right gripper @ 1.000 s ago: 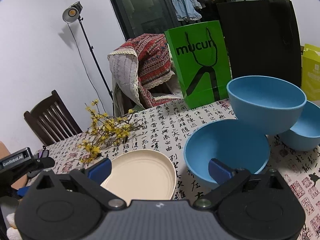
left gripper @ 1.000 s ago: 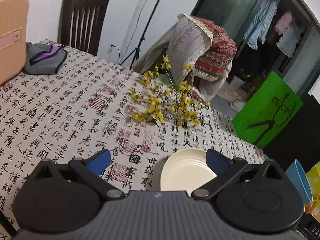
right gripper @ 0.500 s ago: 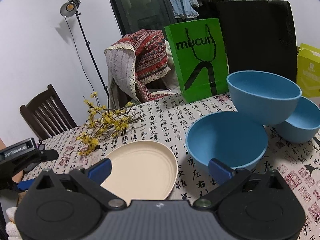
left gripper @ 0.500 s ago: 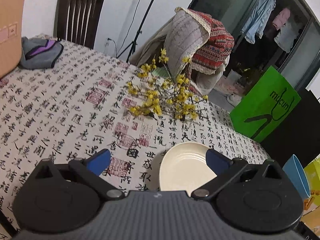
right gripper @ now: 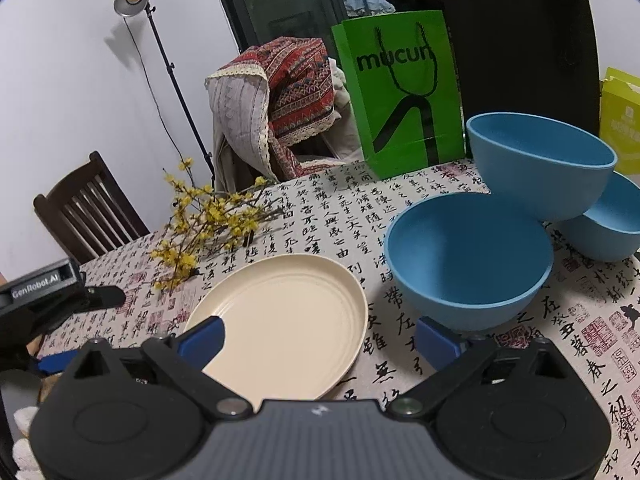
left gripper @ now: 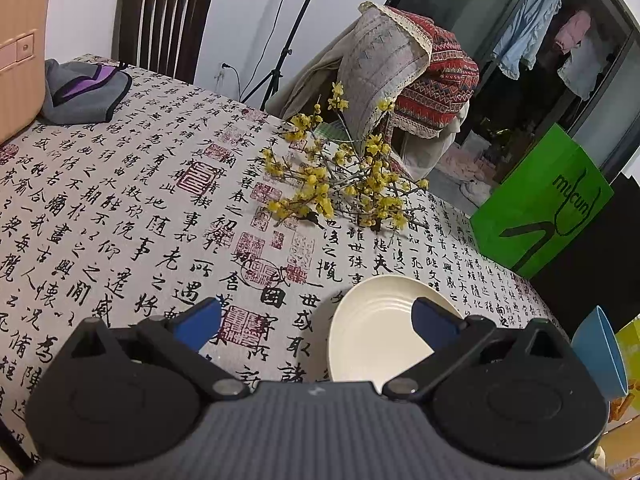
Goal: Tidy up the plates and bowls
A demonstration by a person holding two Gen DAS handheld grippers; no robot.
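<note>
A cream plate [right gripper: 288, 320] lies flat on the calligraphy tablecloth [right gripper: 400, 200], also seen as the cream plate [left gripper: 380, 332] in the left wrist view. To its right stands a blue bowl [right gripper: 468, 260]; a second blue bowl [right gripper: 540, 164] leans tilted on it and on a third blue bowl [right gripper: 612, 220]. My right gripper [right gripper: 320, 338] hovers over the plate's near edge with its jaws closing, wide apart, the pads pressing nothing. My left gripper [left gripper: 316, 322] is open just left of the plate, its right pad over the plate; it shows as the left gripper [right gripper: 40, 296] in the right wrist view.
Yellow flower twigs [left gripper: 340, 188] lie behind the plate. A green paper bag [right gripper: 400, 92] and a black bag [right gripper: 520, 60] stand at the table's far edge. A grey pouch [left gripper: 84, 92] and a peach case [left gripper: 20, 48] sit far left. Chairs surround the table.
In the right wrist view the plate and bowls have slid slightly upward in the picture and the blue pads stand a touch closer. The left wrist view barely differs.
</note>
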